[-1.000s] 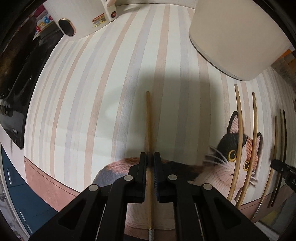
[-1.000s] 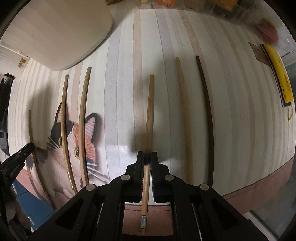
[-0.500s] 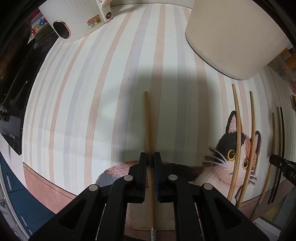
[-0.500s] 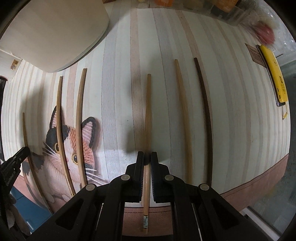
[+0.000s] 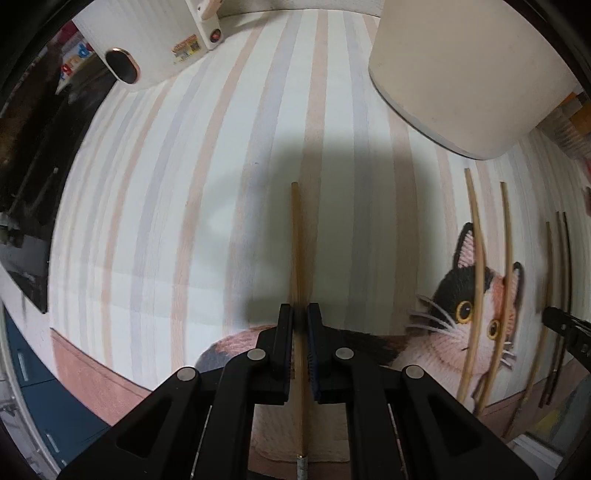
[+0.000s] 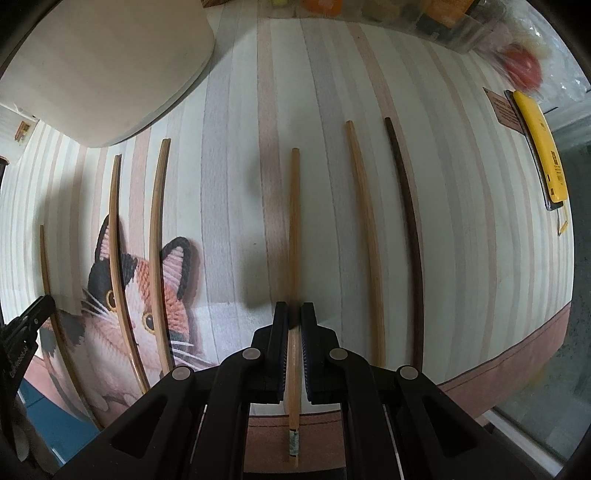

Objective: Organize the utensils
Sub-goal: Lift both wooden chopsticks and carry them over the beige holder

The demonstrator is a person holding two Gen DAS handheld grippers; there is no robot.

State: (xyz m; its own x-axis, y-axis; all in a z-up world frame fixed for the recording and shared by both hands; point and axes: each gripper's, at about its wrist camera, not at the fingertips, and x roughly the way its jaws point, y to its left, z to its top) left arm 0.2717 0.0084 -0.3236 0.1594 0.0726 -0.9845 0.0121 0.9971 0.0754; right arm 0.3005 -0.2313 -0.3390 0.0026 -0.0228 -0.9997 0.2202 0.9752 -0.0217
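My left gripper [image 5: 300,317] is shut on a light wooden chopstick [image 5: 296,251] that points away over the striped cat mat [image 5: 184,221]. My right gripper [image 6: 294,314] is shut on another light wooden chopstick [image 6: 294,229], also pointing away. In the right wrist view, a light chopstick [image 6: 365,236] and a dark one [image 6: 406,229] lie to its right. Two pale chopsticks [image 6: 157,236] lie on the cat picture to its left. The left gripper's tip [image 6: 33,314] shows at the far left. In the left wrist view, the pale pair [image 5: 480,295] lies right, with the right gripper's tip [image 5: 565,325] beyond.
A large cream container [image 5: 472,66] stands at the back, also in the right wrist view [image 6: 96,59]. A white appliance [image 5: 147,44] is at the back left. A yellow object [image 6: 541,147] lies at the mat's right edge, and clutter [image 6: 443,18] lines the back.
Both grippers have kept hold of their chopsticks and shifted slightly. The scene has slid a little rightward in the right wrist view. The chopsticks on the mat have not moved.
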